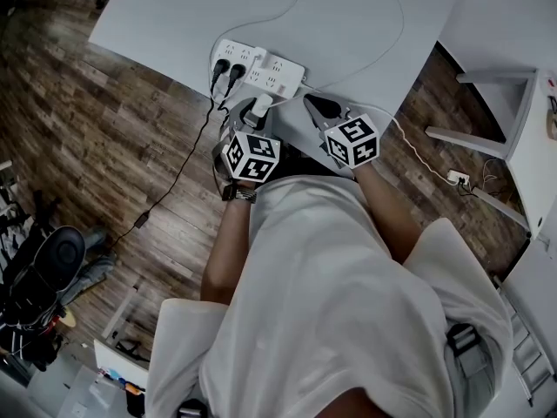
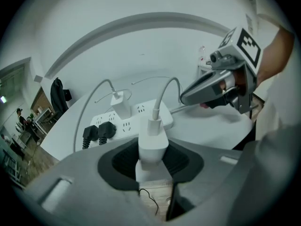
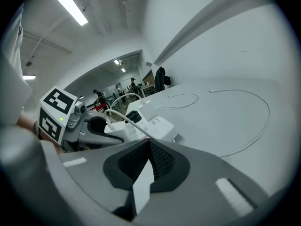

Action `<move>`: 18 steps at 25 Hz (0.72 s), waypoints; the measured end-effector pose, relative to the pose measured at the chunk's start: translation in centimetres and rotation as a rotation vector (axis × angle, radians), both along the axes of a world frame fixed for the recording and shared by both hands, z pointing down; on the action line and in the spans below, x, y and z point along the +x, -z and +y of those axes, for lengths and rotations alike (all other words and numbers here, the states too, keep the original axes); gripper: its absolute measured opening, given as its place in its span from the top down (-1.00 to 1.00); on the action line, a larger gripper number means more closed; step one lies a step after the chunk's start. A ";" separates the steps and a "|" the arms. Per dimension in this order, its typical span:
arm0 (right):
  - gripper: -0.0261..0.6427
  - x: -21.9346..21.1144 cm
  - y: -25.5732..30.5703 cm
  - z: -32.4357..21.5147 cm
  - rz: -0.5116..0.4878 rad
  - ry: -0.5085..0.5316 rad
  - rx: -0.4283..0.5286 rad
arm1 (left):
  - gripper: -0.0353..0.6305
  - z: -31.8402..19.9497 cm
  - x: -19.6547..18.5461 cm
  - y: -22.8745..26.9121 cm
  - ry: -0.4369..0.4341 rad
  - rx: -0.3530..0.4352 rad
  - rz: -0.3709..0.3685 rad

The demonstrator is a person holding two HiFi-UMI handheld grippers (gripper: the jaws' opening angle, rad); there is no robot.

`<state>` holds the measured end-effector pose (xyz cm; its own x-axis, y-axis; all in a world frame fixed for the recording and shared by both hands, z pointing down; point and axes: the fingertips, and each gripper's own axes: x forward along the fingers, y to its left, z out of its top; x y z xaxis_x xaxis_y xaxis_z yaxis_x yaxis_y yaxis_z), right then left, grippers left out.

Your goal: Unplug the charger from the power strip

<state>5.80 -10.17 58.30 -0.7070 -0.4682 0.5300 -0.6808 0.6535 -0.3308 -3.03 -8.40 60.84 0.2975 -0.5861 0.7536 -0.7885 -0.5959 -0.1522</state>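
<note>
Between the left gripper's [image 2: 153,163] jaws, near the table [image 1: 365,24] edge, sits the white charger [image 2: 153,145]. The jaws are partly closed and clamped on its body, and its cable arcs up. Unplugging looks done: the charger hangs in front of the power strip [image 2: 134,124], apart from it. What's left is probably just setting it down. A second charger [image 2: 121,105] and two black plugs [image 2: 98,133] sit in the strip. The right gripper's [image 3: 148,147] jaws are closed together and empty, near the strip's end.

Glossy white plastic charger [image 2: 153,147]; smooth matt table [image 1: 348,24] (floor [image 1: 104,146]: wood planks).
</note>
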 end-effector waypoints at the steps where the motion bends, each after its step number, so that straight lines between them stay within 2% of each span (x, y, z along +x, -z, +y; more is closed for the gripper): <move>1: 0.92 0.0 0.1 0.2 -0.011 -0.002 -0.008 | 0.47 0.2 0.1 -0.3 -0.009 -0.005 -0.012; 7: 0.92 0.6 1.5 0.6 -0.074 -0.026 -0.045 | 0.47 0.4 1.3 -0.6 -0.035 -0.002 -0.011; 11: 0.92 1.0 2.5 0.5 -0.119 -0.059 -0.060 | 0.35 0.9 2.2 -0.5 -0.067 -0.024 0.038; 18: 0.92 2.4 2.1 -0.2 -0.113 -0.127 -0.076 | 0.22 1.9 2.7 -0.5 -0.050 -0.039 0.119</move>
<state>8.24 -10.35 56.23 -0.7014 -0.5192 0.4883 -0.7123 0.5344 -0.4550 -0.32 -6.50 61.36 0.4144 -0.5396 0.7329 -0.7688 -0.6385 -0.0354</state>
